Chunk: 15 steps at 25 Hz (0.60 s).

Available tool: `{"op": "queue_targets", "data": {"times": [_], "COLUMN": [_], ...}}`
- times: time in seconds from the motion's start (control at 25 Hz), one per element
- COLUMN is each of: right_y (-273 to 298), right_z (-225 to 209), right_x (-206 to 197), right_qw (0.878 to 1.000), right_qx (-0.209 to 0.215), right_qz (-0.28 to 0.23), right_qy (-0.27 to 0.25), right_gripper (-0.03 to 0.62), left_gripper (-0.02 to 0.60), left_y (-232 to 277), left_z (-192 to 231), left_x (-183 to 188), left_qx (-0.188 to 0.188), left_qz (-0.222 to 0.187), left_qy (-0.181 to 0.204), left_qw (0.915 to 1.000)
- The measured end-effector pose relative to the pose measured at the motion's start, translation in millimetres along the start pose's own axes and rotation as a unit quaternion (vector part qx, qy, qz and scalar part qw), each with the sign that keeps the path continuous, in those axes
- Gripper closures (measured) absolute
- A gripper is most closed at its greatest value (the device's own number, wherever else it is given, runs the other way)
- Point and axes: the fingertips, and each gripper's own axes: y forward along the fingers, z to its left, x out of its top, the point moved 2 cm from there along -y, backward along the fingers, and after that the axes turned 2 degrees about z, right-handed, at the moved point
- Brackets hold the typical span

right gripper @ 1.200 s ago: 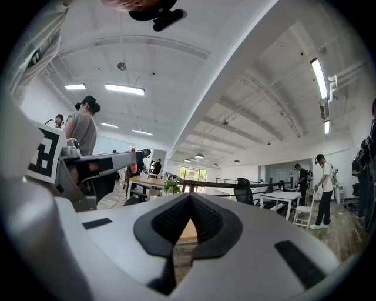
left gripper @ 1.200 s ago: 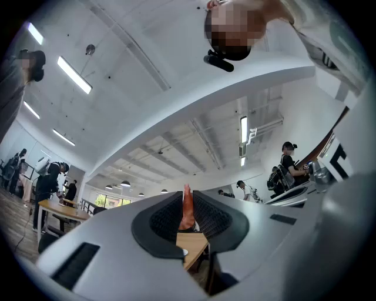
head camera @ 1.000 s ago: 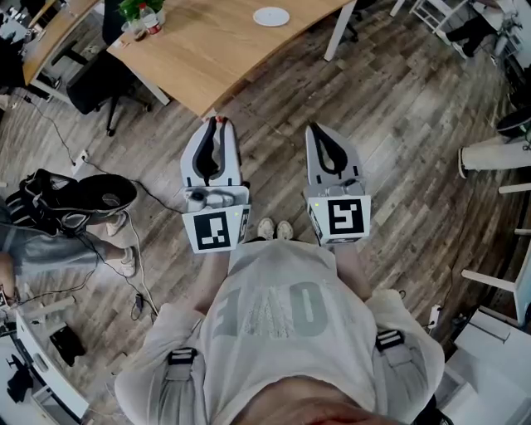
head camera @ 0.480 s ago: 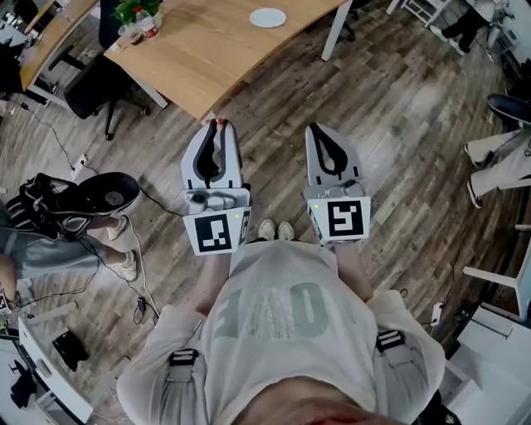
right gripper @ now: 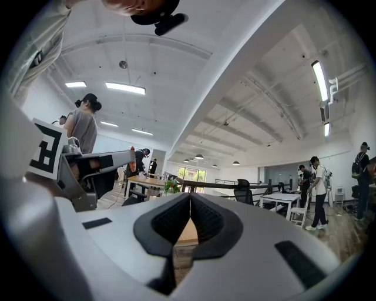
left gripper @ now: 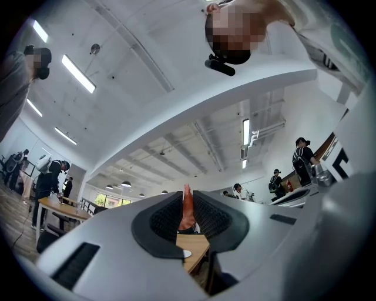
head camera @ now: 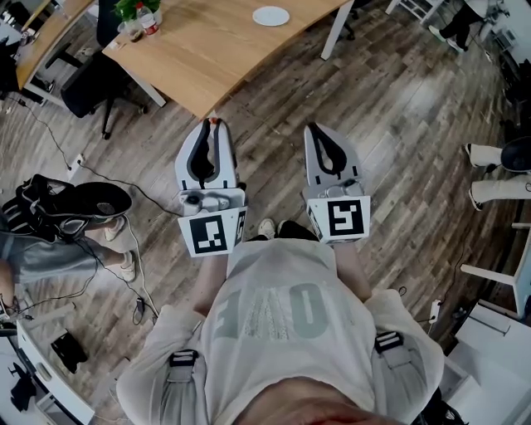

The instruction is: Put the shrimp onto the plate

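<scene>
Much of the head view is filled by a plank floor [head camera: 398, 124], and a wooden tabletop [head camera: 224, 50] is seen at the far side. The left tongs [head camera: 211, 126] and right tongs [head camera: 318, 133] are held side by side over the floor, pointed toward the tabletop's near edge. A small white plate [head camera: 270, 16] is set on the tabletop, far from both tongs and a little to the right. The shrimp [head camera: 217, 124] is not on the plate: it is gripped upright at the tip of the left tongs [left gripper: 185, 218], whose narrow jaws are pressed against its sides, the orange shrimp [left gripper: 187, 207] standing between the dark pads. The right tongs [right gripper: 189, 206] are closed together, with nothing between them.
</scene>
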Motion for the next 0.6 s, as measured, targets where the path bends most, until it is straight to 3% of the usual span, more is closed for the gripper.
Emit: {"op": "queue_targets", "data": {"times": [0.36,0.6], "right_y": [8.1,38.5], "right_z": [-15.7,-37.6], "right_x": [-14.8,-22.4], "right_qw": [1.000,1.000], "right_qx": [-0.018,-0.024], "right_qz": [0.020,0.007], "right_qy": [-0.009,-0.005], "right_gripper": [0.574,0.574], "left_gripper": [0.522,0.522], "left_y": [18.3,50.3], "left_z": [2.8,1.1], "left_x": [-18.2,-32.2], "left_qx": [-0.009,-0.020], "left_qz": [0.005,-0.001], "left_qy": [-0.011,-0.008], "left_qw": [0.9999,0.9998]}}
